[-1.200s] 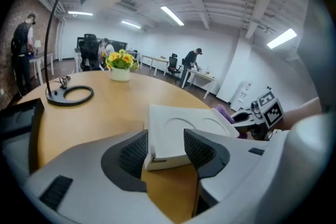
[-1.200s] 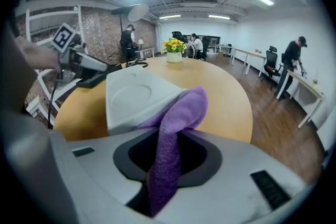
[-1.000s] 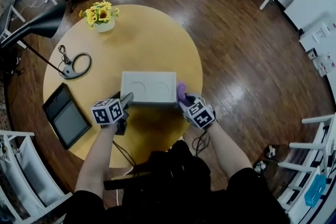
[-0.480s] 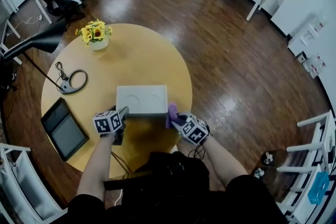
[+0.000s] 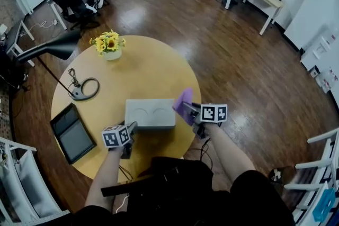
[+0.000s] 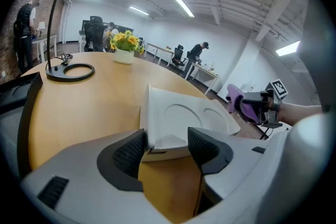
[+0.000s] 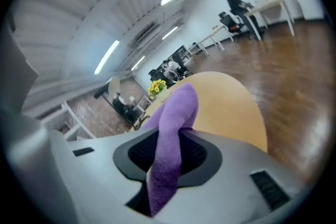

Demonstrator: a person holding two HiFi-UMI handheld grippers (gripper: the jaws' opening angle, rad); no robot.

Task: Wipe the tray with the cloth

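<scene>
The right gripper view was smeared with blur; the near edge of the tray (image 6: 184,118) was partly hidden behind the pads of the left gripper (image 6: 165,147). The tray, a smooth white rectangle with two shallow round hollows, lay on the round wooden table (image 5: 143,69); the left gripper was clamped on its near-left edge, forearm reaching forward. The right gripper (image 7: 168,157), held up just off the tray's right end, pinched a soft purple cloth (image 7: 170,144), which drooped over its jaws.

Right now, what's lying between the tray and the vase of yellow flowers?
Nothing. In the head view, only bare tabletop runs between the tray and the flower vase.
</scene>
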